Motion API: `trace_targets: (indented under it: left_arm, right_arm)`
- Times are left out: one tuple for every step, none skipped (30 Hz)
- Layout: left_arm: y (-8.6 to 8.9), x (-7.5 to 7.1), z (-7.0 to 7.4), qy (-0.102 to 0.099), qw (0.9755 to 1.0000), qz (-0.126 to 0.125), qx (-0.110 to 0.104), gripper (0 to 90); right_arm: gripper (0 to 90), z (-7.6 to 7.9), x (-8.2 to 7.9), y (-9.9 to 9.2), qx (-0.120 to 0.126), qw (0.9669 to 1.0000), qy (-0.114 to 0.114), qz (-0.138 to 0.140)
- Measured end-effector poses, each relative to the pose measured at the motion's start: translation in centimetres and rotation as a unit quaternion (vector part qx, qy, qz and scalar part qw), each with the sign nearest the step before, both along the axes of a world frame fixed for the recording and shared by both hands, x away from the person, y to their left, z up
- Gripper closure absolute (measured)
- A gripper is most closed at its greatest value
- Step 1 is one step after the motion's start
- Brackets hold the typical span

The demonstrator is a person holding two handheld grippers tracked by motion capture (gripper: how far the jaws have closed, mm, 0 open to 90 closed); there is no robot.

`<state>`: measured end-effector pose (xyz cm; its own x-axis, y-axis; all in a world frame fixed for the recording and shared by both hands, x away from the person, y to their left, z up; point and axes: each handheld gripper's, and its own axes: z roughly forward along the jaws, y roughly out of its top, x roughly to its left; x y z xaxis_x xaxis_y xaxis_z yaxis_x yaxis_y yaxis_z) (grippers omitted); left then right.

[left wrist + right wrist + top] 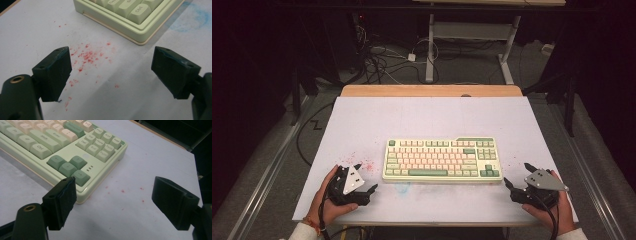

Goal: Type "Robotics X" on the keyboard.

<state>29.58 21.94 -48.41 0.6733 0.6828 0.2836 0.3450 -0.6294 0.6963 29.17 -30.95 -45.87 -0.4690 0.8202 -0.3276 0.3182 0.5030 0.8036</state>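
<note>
A pale green keyboard with cream and dark green keys lies flat near the middle of the white table. My left gripper rests open off the keyboard's front left corner, jaws wide apart with nothing between them. My right gripper stands open off the front right corner, where the dark green arrow keys sit; its left jaw hangs close to that keyboard corner. A hand holds each gripper.
Red specks stain the table by the left gripper, and a faint blue smudge marks it in front of the keyboard. A few red dots lie by the right gripper. Beyond the table's far wooden edge are cables and desk legs.
</note>
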Motion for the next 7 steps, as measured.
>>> trace_targets:
  left_arm:
    - [-0.04, 0.01, 0.0, 0.0, 1.0, -0.001, 0.001, 15.5]
    - [-0.08, 0.03, -0.02, 0.001, 1.0, -0.001, 0.0, 15.4]
    - [-0.15, 0.08, -0.04, 0.001, 1.0, -0.002, 0.002, 15.5]
    - [-0.19, 0.11, -0.03, 0.001, 1.0, -0.001, 0.004, 15.5]
    - [-0.26, 0.17, -0.03, 0.002, 1.0, -0.001, 0.004, 15.5]
    - [-0.32, 0.21, -0.04, 0.002, 1.0, 0.0, 0.004, 15.5]
    - [-0.4, 0.25, -0.03, 0.003, 1.0, 0.001, 0.005, 15.5]
  right_arm:
    - [19.9, -0.01, -0.02, -0.01, 0.001, 1.0, 0.0, -0.001]
    - [19.9, -0.01, -0.02, -0.02, 0.0, 1.0, 0.0, -0.001]
    - [19.9, -0.02, -0.02, -0.04, 0.0, 1.0, 0.0, -0.001]
    - [19.9, -0.01, -0.03, -0.08, -0.001, 1.0, 0.0, -0.001]
    - [19.9, -0.01, -0.04, -0.08, 0.001, 1.0, 0.001, -0.003]
    - [19.9, 0.01, -0.05, -0.11, 0.002, 1.0, 0.0, -0.004]
    - [19.9, 0.01, -0.05, -0.13, 0.003, 1.0, 0.001, -0.004]
